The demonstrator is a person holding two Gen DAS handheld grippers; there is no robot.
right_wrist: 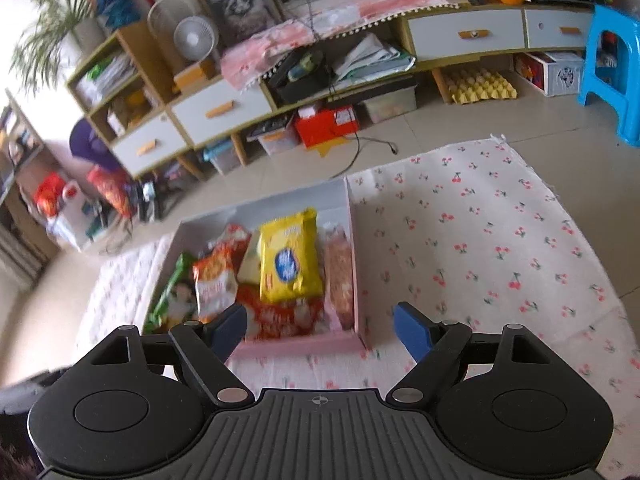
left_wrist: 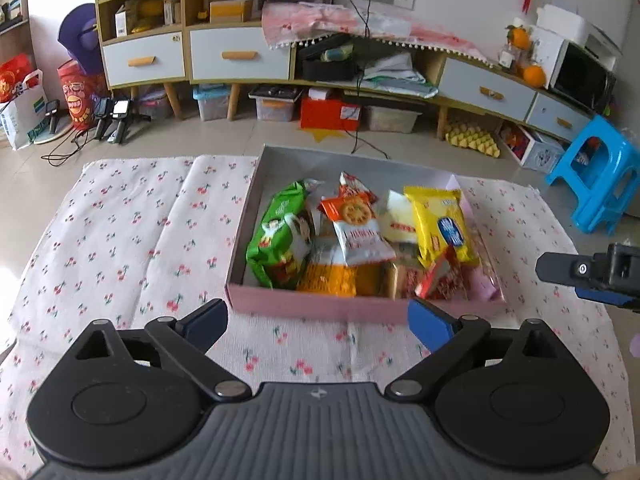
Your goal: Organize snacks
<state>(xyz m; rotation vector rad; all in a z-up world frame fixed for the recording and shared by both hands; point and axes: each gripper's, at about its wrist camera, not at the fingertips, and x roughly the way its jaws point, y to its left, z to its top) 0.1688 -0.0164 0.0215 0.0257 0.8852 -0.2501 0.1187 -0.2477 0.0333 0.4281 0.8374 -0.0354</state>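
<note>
Pink cardboard walls the shallow box (left_wrist: 320,306) where the snacks lie heaped — green bag (left_wrist: 280,240), yellow packet (left_wrist: 440,222), orange-and-white pouch (left_wrist: 356,228). Both the left tongs (left_wrist: 318,320) and right tongs (right_wrist: 320,330) gape wide, holding nothing, poised just short of the box. Filling looks finished; next likely comes tidying or closing. Cherry-print cloth (left_wrist: 120,232) covers the tiled floor — a low sideboard (left_wrist: 240,56) stands behind.

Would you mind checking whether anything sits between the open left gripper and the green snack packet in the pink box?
Only the pink cardboard box's low near wall lies between the left gripper and the green snack packet. The gripper's jaws stand open and empty, and from above nothing visible covers the packet.
</note>
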